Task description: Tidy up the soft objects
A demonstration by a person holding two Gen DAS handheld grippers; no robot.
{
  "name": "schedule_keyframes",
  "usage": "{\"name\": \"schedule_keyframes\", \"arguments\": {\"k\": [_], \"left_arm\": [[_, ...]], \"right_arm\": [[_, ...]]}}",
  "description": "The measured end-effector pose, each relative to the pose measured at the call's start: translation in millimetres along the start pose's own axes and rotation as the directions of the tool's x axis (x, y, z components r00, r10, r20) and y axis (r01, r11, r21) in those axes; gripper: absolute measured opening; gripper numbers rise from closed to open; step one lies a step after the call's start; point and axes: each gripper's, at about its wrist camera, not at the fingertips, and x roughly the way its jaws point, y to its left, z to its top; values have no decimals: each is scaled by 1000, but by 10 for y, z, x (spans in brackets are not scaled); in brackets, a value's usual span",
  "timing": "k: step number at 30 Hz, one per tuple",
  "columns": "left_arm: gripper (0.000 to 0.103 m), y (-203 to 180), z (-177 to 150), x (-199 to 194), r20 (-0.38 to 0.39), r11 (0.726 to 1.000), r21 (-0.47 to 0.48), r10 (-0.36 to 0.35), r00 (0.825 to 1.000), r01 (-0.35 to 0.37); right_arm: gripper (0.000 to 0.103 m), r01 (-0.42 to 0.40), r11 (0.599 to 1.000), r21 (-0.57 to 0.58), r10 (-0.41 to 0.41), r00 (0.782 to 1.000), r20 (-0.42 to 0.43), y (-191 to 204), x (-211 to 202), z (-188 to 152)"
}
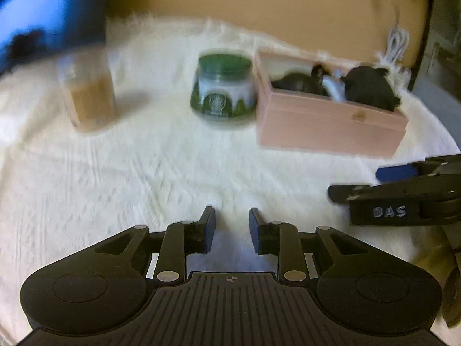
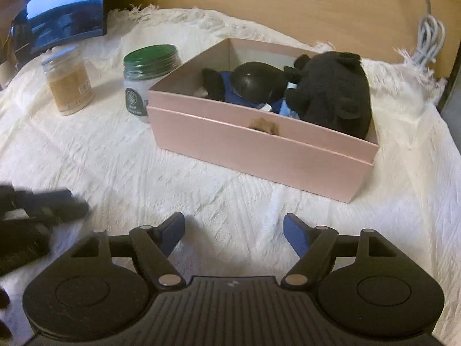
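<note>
A pink box [image 2: 259, 147] [image 1: 331, 124] stands on a white fluffy cloth. Inside it lie a black plush toy [image 2: 331, 95] [image 1: 368, 86], a dark rounded soft object [image 2: 258, 82] and some blue fabric [image 2: 230, 90]. My right gripper [image 2: 234, 225] is open over bare cloth in front of the box, nothing between its blue pads. My left gripper [image 1: 232, 225] is open too, its jaws narrower, with only cloth below. In the left wrist view the right gripper [image 1: 357, 183] reaches in from the right edge. The left gripper [image 2: 52, 201] appears blurred at the left of the right wrist view.
A green-lidded jar [image 2: 149, 75] [image 1: 223, 86] stands just left of the box, and a clear jar of tan contents [image 2: 67, 83] [image 1: 88, 92] further left. A dark screen [image 2: 63, 8] sits at the back left. A coiled white cable [image 2: 429, 40] lies behind the box.
</note>
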Motion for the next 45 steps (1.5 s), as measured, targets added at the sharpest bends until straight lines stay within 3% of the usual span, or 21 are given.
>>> {"name": "schedule_keyframes", "arguments": {"k": [3, 7, 11, 18, 45], "left_arm": [[30, -107, -84, -20, 50, 999, -5, 40, 998, -40], [31, -144, -119, -33, 72, 994, -82, 82, 994, -76], [30, -303, -85, 16, 64, 988, -54, 147, 987, -143], [30, -361, -88, 43, 74, 992, -50, 122, 990, -118], [30, -356, -107, 24, 77, 990, -48, 137, 988, -134]], "right_arm": [[95, 25, 999, 31, -26, 999, 42, -44, -1, -100], [103, 45, 996, 73, -49, 997, 52, -191, -43, -194], [103, 41, 997, 68, -45, 997, 65, -217, -36, -212], [103, 35, 998, 59, -42, 992, 121, -237, -66, -293], [103, 34, 997, 69, -43, 991, 126, -240, -57, -294]]}}
